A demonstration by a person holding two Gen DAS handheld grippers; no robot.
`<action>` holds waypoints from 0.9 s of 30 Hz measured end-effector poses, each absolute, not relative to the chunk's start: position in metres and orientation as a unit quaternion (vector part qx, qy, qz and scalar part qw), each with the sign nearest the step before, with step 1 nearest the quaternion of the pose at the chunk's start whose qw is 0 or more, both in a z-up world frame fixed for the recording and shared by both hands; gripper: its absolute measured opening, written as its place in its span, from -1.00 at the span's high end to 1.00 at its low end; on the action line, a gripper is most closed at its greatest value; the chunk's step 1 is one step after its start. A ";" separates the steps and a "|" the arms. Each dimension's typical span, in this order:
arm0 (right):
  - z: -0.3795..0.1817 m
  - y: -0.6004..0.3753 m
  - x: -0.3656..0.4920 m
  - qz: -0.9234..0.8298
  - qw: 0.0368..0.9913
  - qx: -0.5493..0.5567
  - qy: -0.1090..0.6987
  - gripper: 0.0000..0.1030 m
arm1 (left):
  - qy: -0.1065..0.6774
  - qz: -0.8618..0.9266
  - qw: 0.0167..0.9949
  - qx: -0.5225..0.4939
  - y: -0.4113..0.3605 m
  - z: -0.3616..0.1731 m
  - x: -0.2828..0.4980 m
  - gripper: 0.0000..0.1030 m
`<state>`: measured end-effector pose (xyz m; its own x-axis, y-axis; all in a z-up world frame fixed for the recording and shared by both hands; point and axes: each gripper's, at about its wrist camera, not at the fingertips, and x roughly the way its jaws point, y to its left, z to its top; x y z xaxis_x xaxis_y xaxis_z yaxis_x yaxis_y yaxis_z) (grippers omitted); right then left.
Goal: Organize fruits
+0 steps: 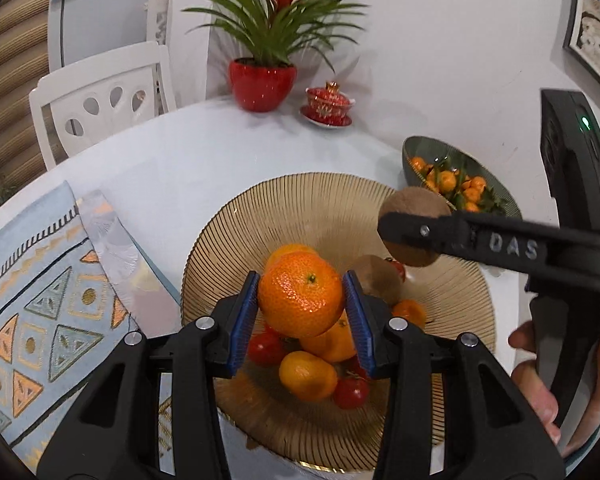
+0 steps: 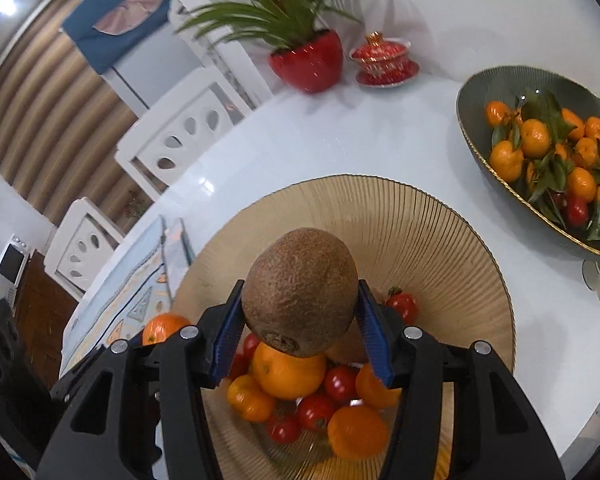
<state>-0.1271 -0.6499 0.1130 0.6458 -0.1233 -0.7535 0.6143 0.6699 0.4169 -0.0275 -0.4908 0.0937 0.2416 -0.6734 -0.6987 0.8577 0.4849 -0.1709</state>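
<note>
Now the left gripper [image 1: 302, 300] pinches an orange [image 1: 300, 294], the right gripper [image 2: 300, 328] a kiwi [image 2: 300, 292]. Each should probably lift straight above the amber bowl [image 1: 340, 196], then travel toward the green bowl [image 1: 416, 148] at two o'clock.

The green bowl [image 2: 476, 92] runs off the right edge, and the held kiwi [image 2: 300, 292] hides perhaps another kiwi beneath.

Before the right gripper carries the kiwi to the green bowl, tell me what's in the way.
Nothing visible. The right gripper holds the kiwi above the gold bowl; only bare table lies toward the green bowl.
</note>
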 end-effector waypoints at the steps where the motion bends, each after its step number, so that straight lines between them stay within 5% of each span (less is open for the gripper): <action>1: 0.111 -0.652 -0.125 -0.221 0.838 0.343 0.363 -0.02 | 0.374 -0.490 0.777 0.126 -0.494 0.091 -0.025 0.18; 16: 0.094 -0.661 -0.095 -0.235 0.817 0.339 0.402 -0.04 | 0.397 -0.482 0.773 0.116 -0.508 0.076 -0.016 0.17; 19: 0.085 -0.662 -0.091 -0.225 0.807 0.356 0.414 -0.08 | 0.405 -0.475 0.774 0.112 -0.506 0.075 -0.014 -0.01; 27: 0.140 -0.635 -0.134 -0.256 0.846 0.305 0.354 -0.24 | 0.389 -0.479 0.783 0.078 -0.467 0.104 -0.017 -0.07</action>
<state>-0.1336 -0.6352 0.1402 0.6180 -0.2167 -0.7557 0.6485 0.6839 0.3343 -0.0173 -0.4665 0.1037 0.2386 -0.6900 -0.6834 0.8108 0.5288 -0.2509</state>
